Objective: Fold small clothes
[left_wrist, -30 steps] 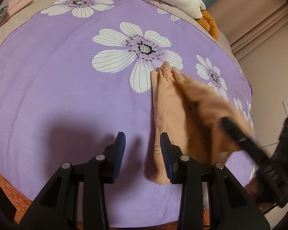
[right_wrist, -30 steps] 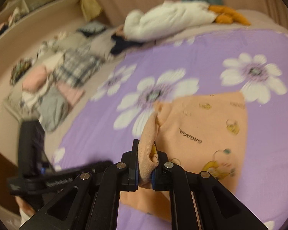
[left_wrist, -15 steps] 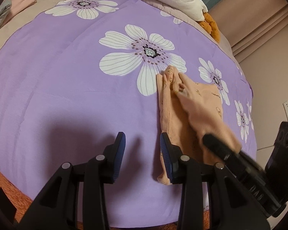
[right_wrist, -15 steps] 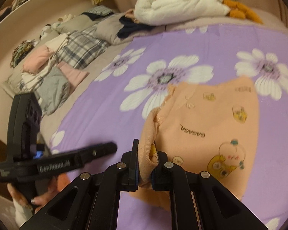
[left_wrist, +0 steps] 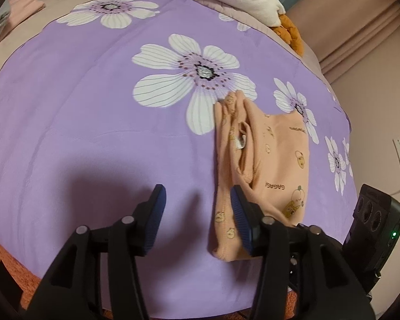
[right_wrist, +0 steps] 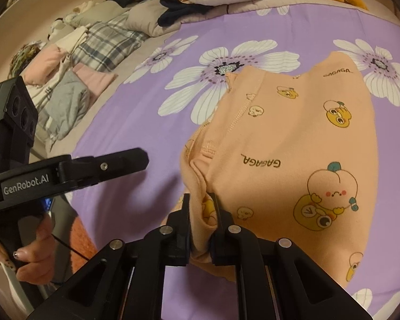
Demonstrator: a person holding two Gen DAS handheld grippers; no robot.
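Hiding under the right hand-held gripper [right_wrist: 201,220]: near hem of the peach garment [right_wrist: 293,144], pinched fast. Angling downward over the purple bedsheet [left_wrist: 80,122], left hand-held gripper [left_wrist: 197,213] opening, nothing between.

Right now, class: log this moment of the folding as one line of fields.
stage: mid-fold | right claw: shut on peach cartoon-print cotton garment | left claw: opening, empty | surface: purple flowered bedsheet

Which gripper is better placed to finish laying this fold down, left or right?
Right. The right gripper is already shut on the orange garment's folded edge. The left gripper is opening with nothing between its jaws, just purple sheet.
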